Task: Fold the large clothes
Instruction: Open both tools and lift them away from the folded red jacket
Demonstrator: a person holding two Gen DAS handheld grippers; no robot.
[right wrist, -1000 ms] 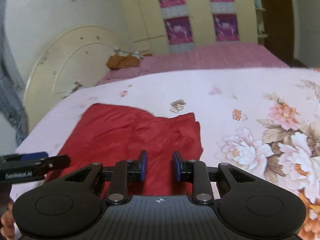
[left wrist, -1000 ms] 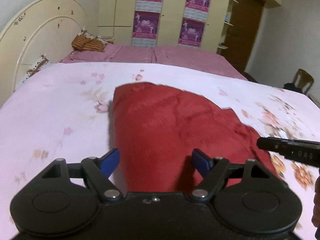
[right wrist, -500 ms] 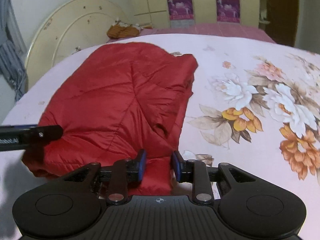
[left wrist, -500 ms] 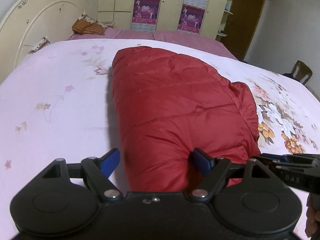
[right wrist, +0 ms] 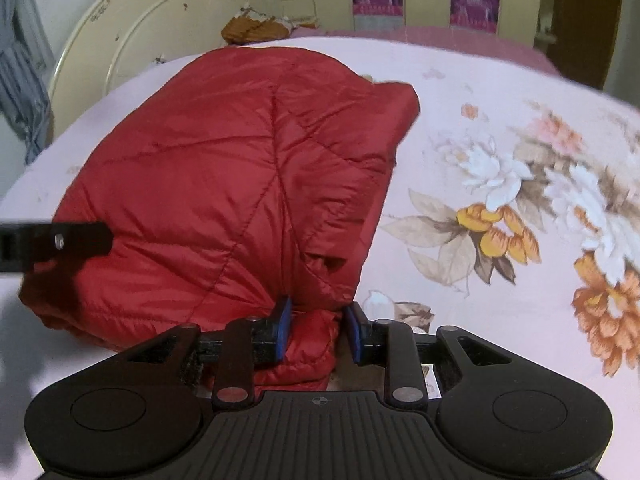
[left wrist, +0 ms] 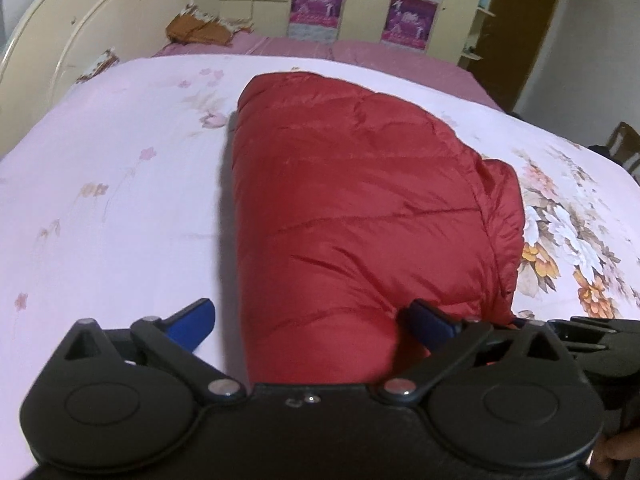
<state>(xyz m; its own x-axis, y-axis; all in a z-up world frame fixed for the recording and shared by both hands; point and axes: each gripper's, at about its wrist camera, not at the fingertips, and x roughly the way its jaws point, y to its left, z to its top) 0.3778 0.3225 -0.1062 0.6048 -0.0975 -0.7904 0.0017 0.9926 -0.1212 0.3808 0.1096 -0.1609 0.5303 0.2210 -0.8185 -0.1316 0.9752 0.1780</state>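
Note:
A red quilted puffer jacket (left wrist: 360, 208) lies folded in a thick bundle on the pink floral bedspread (left wrist: 100, 208); it also shows in the right wrist view (right wrist: 224, 200). My left gripper (left wrist: 312, 320) is wide open, its blue pads on either side of the bundle's near end. My right gripper (right wrist: 318, 320) has its pads closed on the jacket's near right corner, a wad of red fabric pinched between them. The left gripper's finger (right wrist: 56, 240) shows at the left edge of the right wrist view, by the bundle's left side.
A cream curved headboard (left wrist: 80, 36) stands at the far left. An orange cloth (left wrist: 196, 30) lies by the pillows on a darker pink cover (left wrist: 360, 48). Cream wardrobes with purple posters (left wrist: 316, 0) line the back wall. A wooden chair (left wrist: 624, 144) stands at the right.
Both grippers have come down and in towards the jacket, so it now fills more of both views. The right pads have spread slightly around thicker fabric. The left gripper stays open.

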